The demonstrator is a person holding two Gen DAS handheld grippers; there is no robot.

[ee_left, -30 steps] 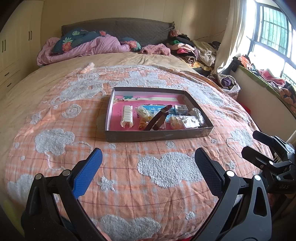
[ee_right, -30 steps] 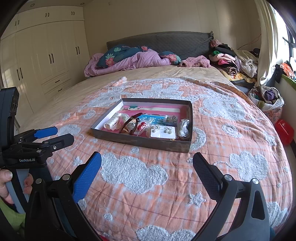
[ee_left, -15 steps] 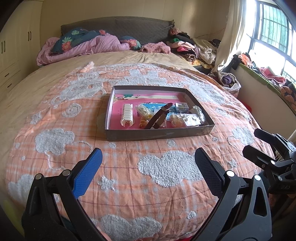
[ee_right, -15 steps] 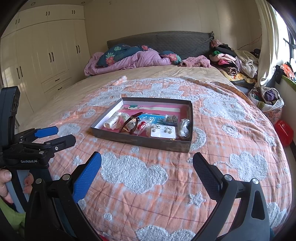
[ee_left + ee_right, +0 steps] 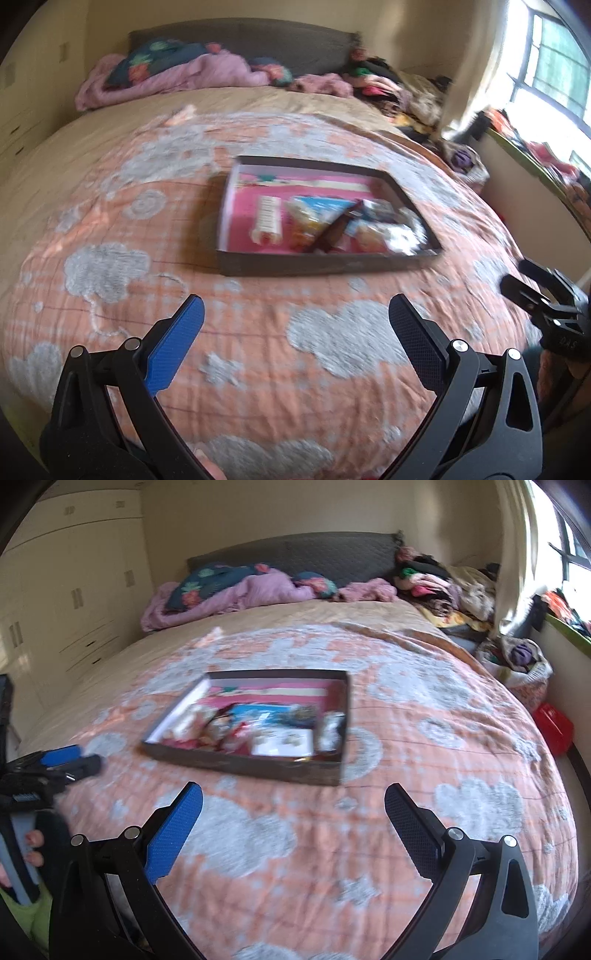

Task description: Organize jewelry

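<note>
A shallow dark cardboard tray (image 5: 325,264) of small packets and trinkets is seen on the orange cloud-patterned bedspread (image 5: 332,339), well ahead of the left tool (image 5: 295,319) and right tool (image 5: 293,797), both spread and empty. The contents are judged light, slippery and fragile; packet edges should be pinched.

A lived-in home bedroom: a wide bed (image 5: 369,849) under an orange quilt with grey cloud patches, a grey padded headboard (image 5: 295,554), rumpled purple bedding (image 5: 236,594), built-in cream wardrobes (image 5: 74,590), heaped clothes (image 5: 443,583) along the wall, and a curtained, barred window (image 5: 554,74).
</note>
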